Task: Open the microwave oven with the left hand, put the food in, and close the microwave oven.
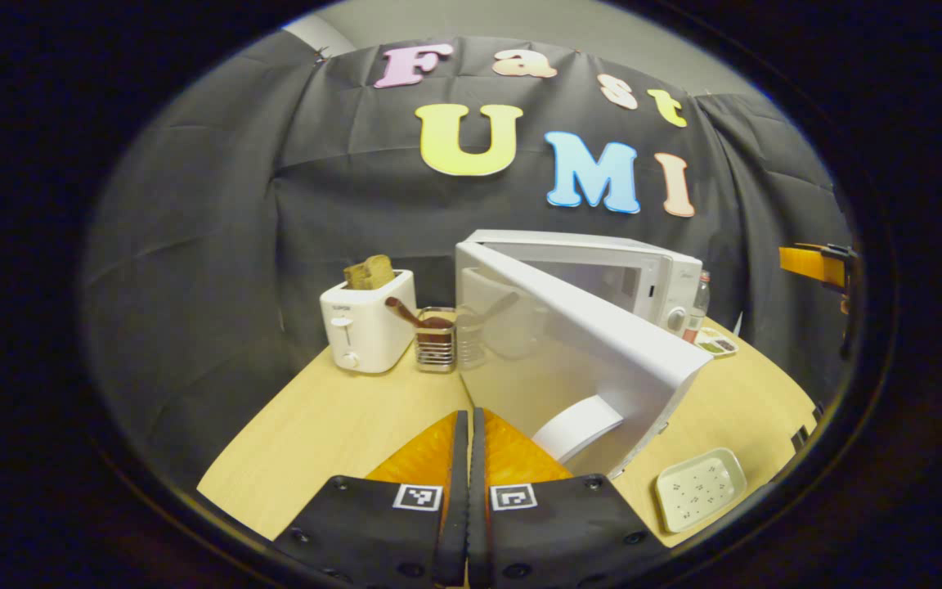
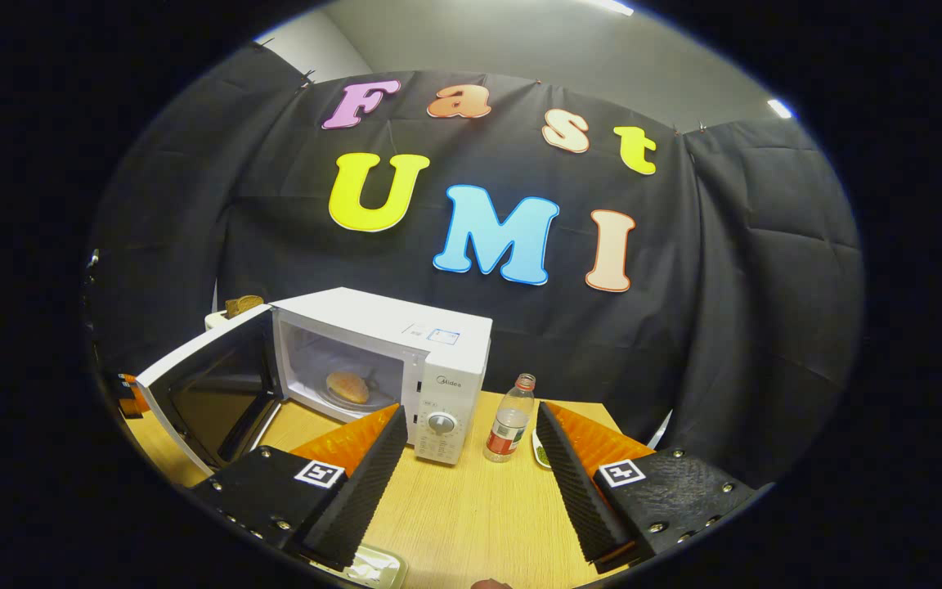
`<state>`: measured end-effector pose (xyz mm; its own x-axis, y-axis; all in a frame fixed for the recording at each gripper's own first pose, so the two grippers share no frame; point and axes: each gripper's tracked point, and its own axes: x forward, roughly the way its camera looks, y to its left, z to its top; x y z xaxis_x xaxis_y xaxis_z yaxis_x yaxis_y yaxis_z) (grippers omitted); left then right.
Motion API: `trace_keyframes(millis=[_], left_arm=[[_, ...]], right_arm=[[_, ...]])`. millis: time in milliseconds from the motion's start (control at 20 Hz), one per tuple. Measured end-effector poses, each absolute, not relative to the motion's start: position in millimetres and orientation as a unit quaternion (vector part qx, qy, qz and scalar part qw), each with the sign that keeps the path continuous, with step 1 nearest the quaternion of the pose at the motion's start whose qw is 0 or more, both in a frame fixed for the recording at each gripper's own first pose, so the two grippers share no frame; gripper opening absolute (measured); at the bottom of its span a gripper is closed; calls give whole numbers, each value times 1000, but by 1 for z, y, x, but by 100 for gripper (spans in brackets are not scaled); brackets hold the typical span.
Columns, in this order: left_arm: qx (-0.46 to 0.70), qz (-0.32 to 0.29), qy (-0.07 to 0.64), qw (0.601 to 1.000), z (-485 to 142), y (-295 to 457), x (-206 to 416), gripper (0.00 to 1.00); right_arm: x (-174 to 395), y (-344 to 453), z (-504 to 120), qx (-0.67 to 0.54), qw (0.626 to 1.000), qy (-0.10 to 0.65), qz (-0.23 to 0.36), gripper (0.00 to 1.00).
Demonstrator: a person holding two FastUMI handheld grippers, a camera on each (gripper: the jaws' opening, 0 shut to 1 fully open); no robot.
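Bread sticks up from the toaster (image 1: 367,323) at the far left of the table (image 1: 332,429). Next comes the microwave (image 2: 405,360), its door (image 2: 209,384) swung wide open. The food, a bun (image 2: 347,386), sits inside on the plate. The left gripper (image 1: 468,425) is pressed together, holding nothing, near the door's outer face. The right gripper (image 2: 467,433) is spread wide and empty. The door looks stiff and light. Pushing its free edge should swing it closed. A bottle (image 2: 510,419) stands right of the microwave.

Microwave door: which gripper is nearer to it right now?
Left. The left gripper, shut, sits just at the open microwave door; the right gripper, open, is back, facing the control panel.
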<state>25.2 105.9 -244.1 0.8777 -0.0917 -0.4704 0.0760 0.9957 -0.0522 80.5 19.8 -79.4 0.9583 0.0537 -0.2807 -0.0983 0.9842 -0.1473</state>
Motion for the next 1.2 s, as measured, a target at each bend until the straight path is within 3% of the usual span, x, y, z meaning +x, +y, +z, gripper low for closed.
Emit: trace_keyframes(millis=[900, 950, 1000, 1200], left_arm=[[6, -145, 220, 965, -224, -49, 128, 8], [3, -149, 220, 964, -224, -58, 132, 3], [2, -153, 219, 964, -223, -64, 137, 8], [-5, -162, 219, 962, -226, -90, 155, 8]], right_arm=[[93, -67, -77, -75, 988, 137, 0, 97], [93, -71, -76, -76, 988, 134, -1, 97], [93, -74, -74, -77, 988, 132, -3, 97], [89, -93, -77, -92, 987, 132, -15, 97]])
